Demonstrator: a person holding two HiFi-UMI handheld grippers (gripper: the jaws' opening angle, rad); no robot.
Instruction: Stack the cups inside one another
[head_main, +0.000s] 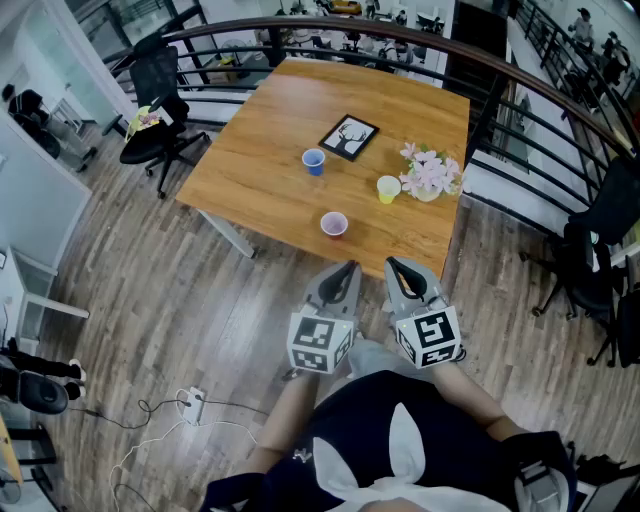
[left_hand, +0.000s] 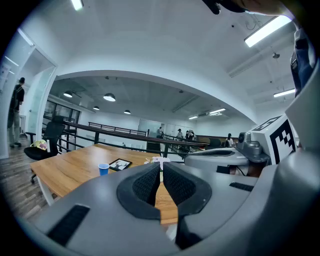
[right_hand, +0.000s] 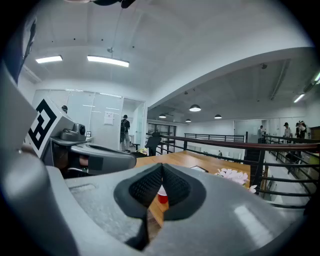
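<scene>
Three small cups stand apart on the wooden table (head_main: 270, 120): a blue cup (head_main: 314, 161) (left_hand: 103, 169) toward the middle, a yellow cup (head_main: 388, 189) by the flowers, and a red cup (head_main: 333, 224) (right_hand: 162, 196) near the front edge. My left gripper (head_main: 349, 269) (left_hand: 160, 168) and right gripper (head_main: 393, 265) (right_hand: 161, 168) hover side by side in front of the table, short of its front edge. Both point toward the cups. The pads of each meet at the tips, with nothing between them. The red cup shows just below the right gripper's closed pads.
A black picture frame (head_main: 349, 137) lies behind the blue cup. A vase of pink flowers (head_main: 432, 173) stands at the table's right edge. Office chairs stand at the left (head_main: 160, 110) and right (head_main: 600, 250). A dark railing (head_main: 540, 130) curves behind the table. Cables lie on the floor (head_main: 190, 405).
</scene>
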